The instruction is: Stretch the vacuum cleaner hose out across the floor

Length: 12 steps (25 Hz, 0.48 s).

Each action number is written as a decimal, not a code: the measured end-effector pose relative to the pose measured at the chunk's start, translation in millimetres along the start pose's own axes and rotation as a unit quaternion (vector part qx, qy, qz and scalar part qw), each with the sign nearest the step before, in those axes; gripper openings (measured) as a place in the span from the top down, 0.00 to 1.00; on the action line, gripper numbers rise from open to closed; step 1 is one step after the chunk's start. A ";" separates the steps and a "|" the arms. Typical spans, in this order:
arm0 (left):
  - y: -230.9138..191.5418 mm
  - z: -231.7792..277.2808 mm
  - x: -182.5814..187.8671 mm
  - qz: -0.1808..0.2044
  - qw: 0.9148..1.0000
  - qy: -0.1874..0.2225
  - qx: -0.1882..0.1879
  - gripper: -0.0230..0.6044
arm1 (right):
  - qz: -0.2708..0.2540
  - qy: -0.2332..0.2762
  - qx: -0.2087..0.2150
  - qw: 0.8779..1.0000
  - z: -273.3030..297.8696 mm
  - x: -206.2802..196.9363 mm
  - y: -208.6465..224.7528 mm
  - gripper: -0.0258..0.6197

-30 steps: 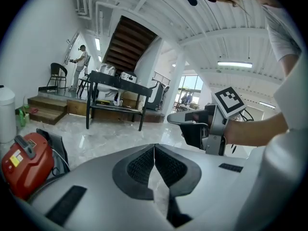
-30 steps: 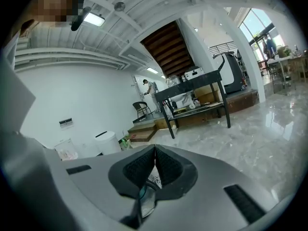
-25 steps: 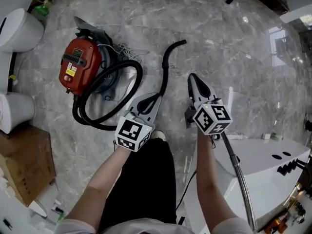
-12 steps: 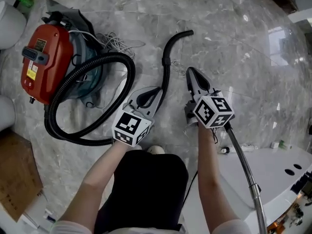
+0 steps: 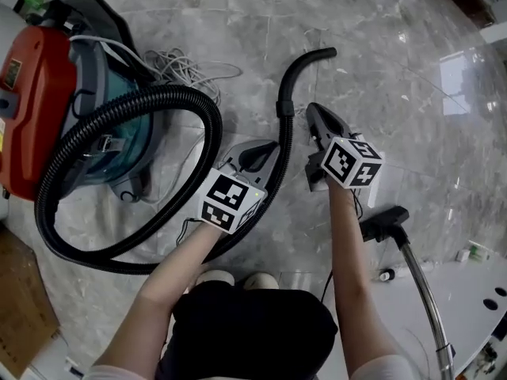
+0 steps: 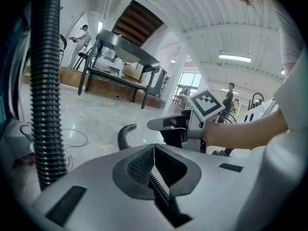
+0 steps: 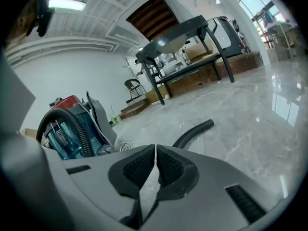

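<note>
Two closed grippers held low beside a coiled hose, nothing gripped.

Both the left gripper (image 5: 268,147) and the right gripper (image 5: 314,111) had their jaws pressed together and empty. They sat close above the floor (image 5: 380,46), flanking the rigid curved end (image 5: 295,74), probably positioned to seize it. The hose (image 5: 170,95) lay in one big loop against the red vacuum cleaner (image 5: 32,93), with the cord (image 5: 194,66) piled behind it, so stretching had apparently not begun.

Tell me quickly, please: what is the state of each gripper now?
Left gripper: closed, nothing between its jaws.
Right gripper: closed, nothing between its jaws.
</note>
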<state>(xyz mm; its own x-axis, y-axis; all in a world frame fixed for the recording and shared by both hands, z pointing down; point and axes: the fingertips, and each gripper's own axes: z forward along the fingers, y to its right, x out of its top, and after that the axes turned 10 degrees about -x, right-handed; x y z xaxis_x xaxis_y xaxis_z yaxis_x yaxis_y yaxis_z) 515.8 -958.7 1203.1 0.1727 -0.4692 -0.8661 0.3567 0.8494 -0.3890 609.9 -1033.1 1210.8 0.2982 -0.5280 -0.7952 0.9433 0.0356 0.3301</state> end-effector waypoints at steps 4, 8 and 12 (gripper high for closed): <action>-15.3 27.4 -32.3 -0.022 0.999 -0.025 -0.015 0.95 | -0.015 -0.051 -0.014 0.998 39.1 -42.5 12.8 0.92; -7.8 44.0 -71.8 -0.096 0.990 -0.079 -0.070 0.49 | -0.004 -0.109 -0.006 0.994 57.9 -75.0 12.1 0.58; 6.6 48.7 -110.0 -0.108 0.979 -0.149 -0.090 0.33 | -0.074 -0.149 -0.041 0.985 70.2 -101.9 12.2 0.54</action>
<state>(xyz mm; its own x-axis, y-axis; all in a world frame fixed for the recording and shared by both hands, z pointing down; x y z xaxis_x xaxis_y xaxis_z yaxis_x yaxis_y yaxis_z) 543.8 -913.2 1311.1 0.3812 -0.6691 -0.6379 0.2508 0.7390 -0.6253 580.8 -1038.5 1331.6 0.1117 -0.7574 -0.6433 0.9855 0.0009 0.1699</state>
